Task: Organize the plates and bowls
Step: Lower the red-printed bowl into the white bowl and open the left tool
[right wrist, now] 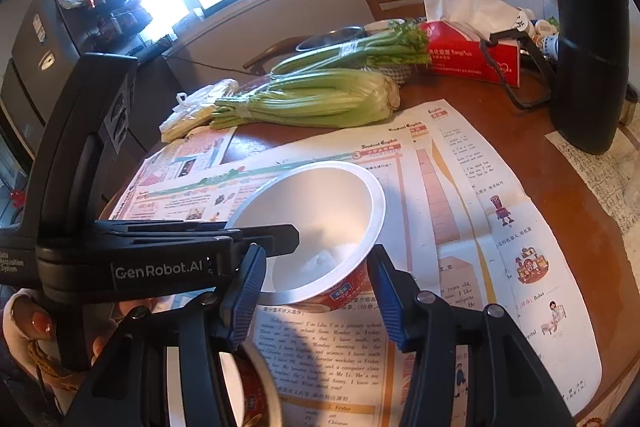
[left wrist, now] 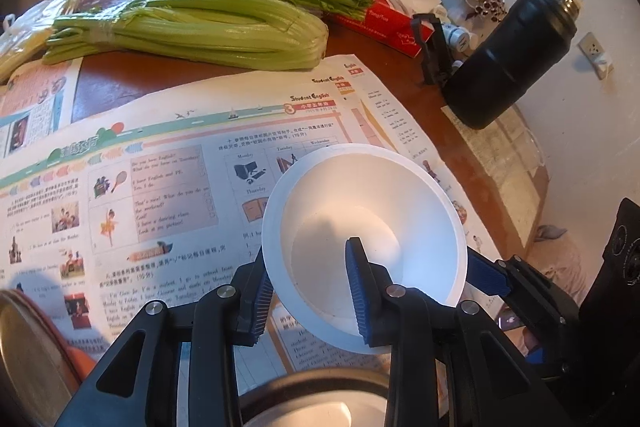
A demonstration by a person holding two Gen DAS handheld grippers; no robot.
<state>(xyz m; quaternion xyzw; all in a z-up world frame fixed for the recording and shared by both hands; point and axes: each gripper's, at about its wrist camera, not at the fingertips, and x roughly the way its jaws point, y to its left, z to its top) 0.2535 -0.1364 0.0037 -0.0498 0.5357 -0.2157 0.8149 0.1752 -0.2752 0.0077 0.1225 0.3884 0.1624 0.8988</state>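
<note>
The white paper bowl (left wrist: 372, 227) was tilted above the newspaper (left wrist: 160, 187) on the round brown table (left wrist: 120, 79), near the table's right edge. The left gripper (left wrist: 312, 291) had its fingers (left wrist: 360, 287) shut tight on the bowl's rim, one inside and one outside. The right gripper (right wrist: 316, 303) had its fingers (right wrist: 386, 301) around the bowl's red printed side, but I could not tell if they squeezed it. Celery (left wrist: 192, 31), a red tissue box (left wrist: 384, 23) and a black bottle (left wrist: 508, 55) sat by the far edge.
</note>
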